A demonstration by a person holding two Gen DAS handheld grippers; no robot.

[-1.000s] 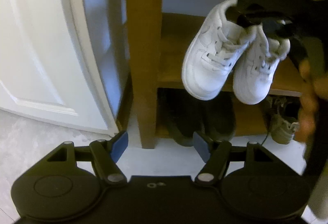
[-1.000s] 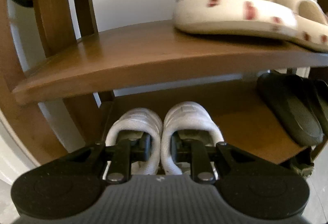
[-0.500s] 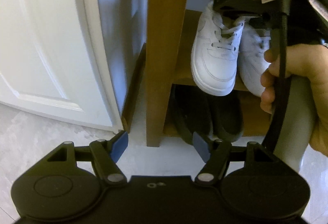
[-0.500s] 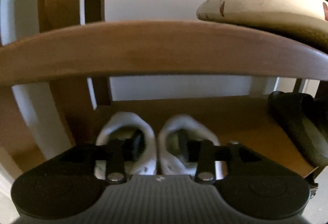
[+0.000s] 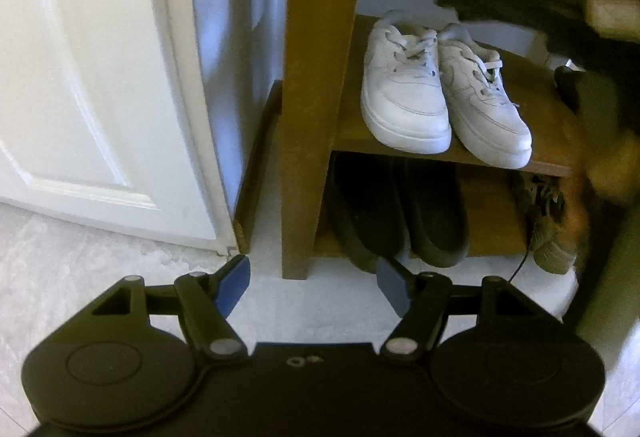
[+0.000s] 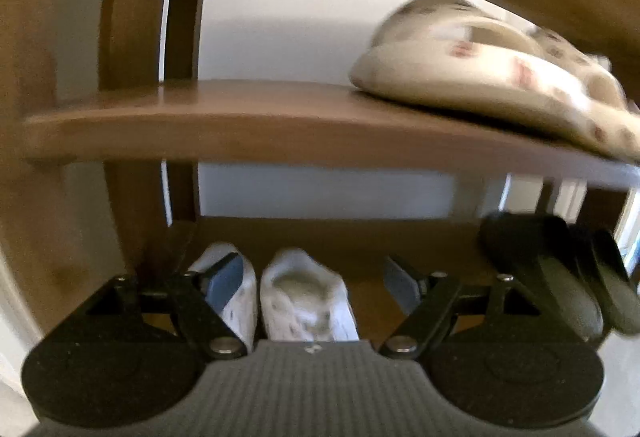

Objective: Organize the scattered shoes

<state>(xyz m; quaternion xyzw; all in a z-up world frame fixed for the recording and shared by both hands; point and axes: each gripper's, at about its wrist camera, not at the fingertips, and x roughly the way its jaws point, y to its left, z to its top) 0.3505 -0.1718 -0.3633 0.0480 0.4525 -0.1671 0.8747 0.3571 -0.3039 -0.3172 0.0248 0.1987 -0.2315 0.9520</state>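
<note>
two white sneakers (image 5: 440,85) stand side by side on a middle shelf (image 5: 536,105) of a wooden shoe rack (image 5: 316,77), toes pointing out toward the front edge, their sides touching or nearly so. on the bottom level below them sit two dark slip-on shoes (image 5: 400,209), also side by side, and at the right edge one grey laced shoe (image 5: 548,221) shows, partly hidden. a white door (image 5: 100,77) stands left of the rack.

the left hand-held gripper (image 5: 312,285) hangs over the pale floor (image 5: 80,261) in front of the rack, its two blue-padded fingers spread with nothing between them.

from the right wrist view, the right hand-held gripper (image 6: 314,283) is at the heels of the same two sneakers; its jaws are opening, and the fingers no longer press on the shoes. one heel sits between the fingers, the other lies behind the left finger. on the shelf above rests a cream sandal (image 6: 500,77) with reddish spots, blurred. two dark sandals (image 6: 560,277) lie on the sneakers' shelf, to the right.
</note>
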